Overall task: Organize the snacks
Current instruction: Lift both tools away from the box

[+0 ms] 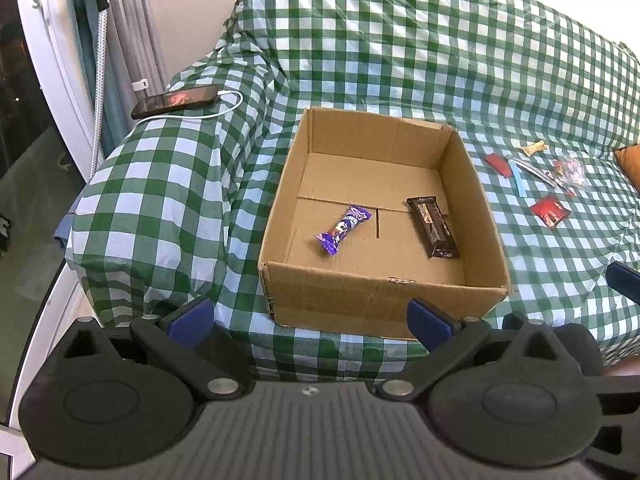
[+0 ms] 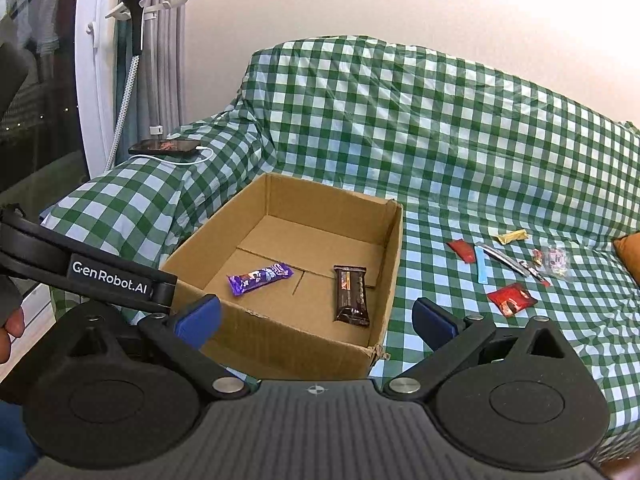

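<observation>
An open cardboard box [image 1: 380, 296] [image 2: 280, 344] sits on the green checked cloth. Inside lie a purple snack bar [image 1: 344, 229] [image 2: 259, 277] and a dark brown chocolate bar [image 1: 433, 226] [image 2: 351, 295]. Right of the box, loose snacks lie on the cloth: a red packet [image 1: 550, 210] [image 2: 511, 299], a blue stick [image 1: 518, 180] [image 2: 481, 264], a red sachet [image 1: 498, 164] [image 2: 461, 249], a gold candy [image 1: 532, 147] [image 2: 511, 236] and a clear bag [image 1: 570, 170] [image 2: 554, 260]. My left gripper [image 1: 310, 320] stands open in front of the box, empty. My right gripper [image 2: 318, 320] stands open over the box's near right corner, empty.
A phone [image 1: 176, 100] [image 2: 165, 146] on a white charging cable rests on the covered sofa arm at the left. A window frame, curtain and hose stand beyond it. An orange cushion [image 2: 630, 254] shows at the far right. A hand [image 2: 10, 332] holds the left gripper.
</observation>
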